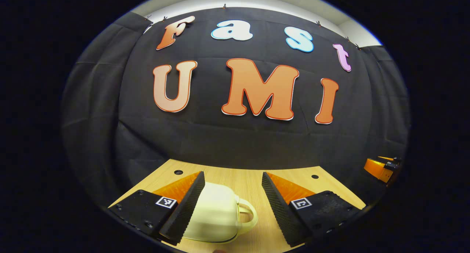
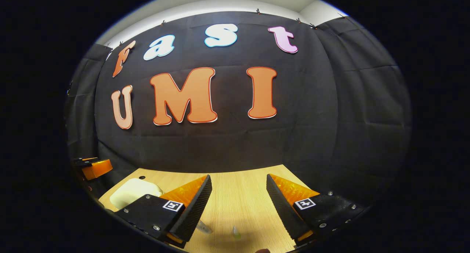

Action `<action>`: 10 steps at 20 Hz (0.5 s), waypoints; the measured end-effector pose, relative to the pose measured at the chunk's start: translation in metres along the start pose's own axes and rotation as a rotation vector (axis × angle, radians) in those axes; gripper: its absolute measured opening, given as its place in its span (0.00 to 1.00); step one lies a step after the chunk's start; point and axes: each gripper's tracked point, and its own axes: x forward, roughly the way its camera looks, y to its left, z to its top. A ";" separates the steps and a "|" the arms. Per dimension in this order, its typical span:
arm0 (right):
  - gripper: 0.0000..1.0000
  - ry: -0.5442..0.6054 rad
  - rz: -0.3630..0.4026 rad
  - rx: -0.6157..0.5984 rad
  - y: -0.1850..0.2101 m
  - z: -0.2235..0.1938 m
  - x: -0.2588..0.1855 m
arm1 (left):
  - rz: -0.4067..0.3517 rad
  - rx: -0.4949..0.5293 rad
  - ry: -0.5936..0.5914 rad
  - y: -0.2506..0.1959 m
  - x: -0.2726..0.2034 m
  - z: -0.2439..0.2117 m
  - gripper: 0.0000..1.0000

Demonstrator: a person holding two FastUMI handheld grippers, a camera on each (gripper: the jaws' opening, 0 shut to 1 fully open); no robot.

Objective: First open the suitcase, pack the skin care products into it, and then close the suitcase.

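1. Both of my grippers were spread wide and grasped nothing. In the left gripper view my left gripper (image 1: 233,198) hung low over the table (image 1: 238,179), its two fingers well apart.

2. Between those fingers lay the suitcase (image 1: 216,216), a small cream case, closed, with its handle (image 1: 248,214) pointing toward the right finger. Its left part ran under or behind my left finger; I could not tell whether they touched. The right finger stood clear of the handle.

3. Beyond the case the wooden table ran to the black cloth wall (image 1: 235,143). Two small dark holes sat near the table's far edge, one (image 1: 178,172) on the left and one (image 1: 314,176) on the right.

4. At the far right edge of that view my right gripper (image 1: 382,168) showed in part, too little to judge its jaws from there.

5. In the right gripper view my right gripper (image 2: 238,199) was likewise released, fingers well apart above bare wood (image 2: 238,194).

6. Near the bottom of that view, between the fingers, lay two small items: a clear one (image 2: 203,228) just beside the left finger and a pale greenish one (image 2: 236,231) near it. They were too small to name for certain.

7. The suitcase (image 2: 134,190) sat at the lower left of that view, partly behind my finger, and the left gripper (image 2: 93,166) showed beyond it at the edge.
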 end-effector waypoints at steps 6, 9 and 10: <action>0.95 0.047 -0.020 -0.014 -0.019 -0.016 0.003 | 0.045 0.335 0.049 -0.011 0.013 -0.039 0.97; 0.95 0.075 -0.040 -0.012 -0.037 -0.025 0.005 | 0.009 0.561 0.121 -0.032 0.017 -0.081 0.98; 0.95 0.086 -0.051 -0.009 -0.045 -0.028 0.005 | -0.013 0.639 0.154 -0.039 0.016 -0.099 0.98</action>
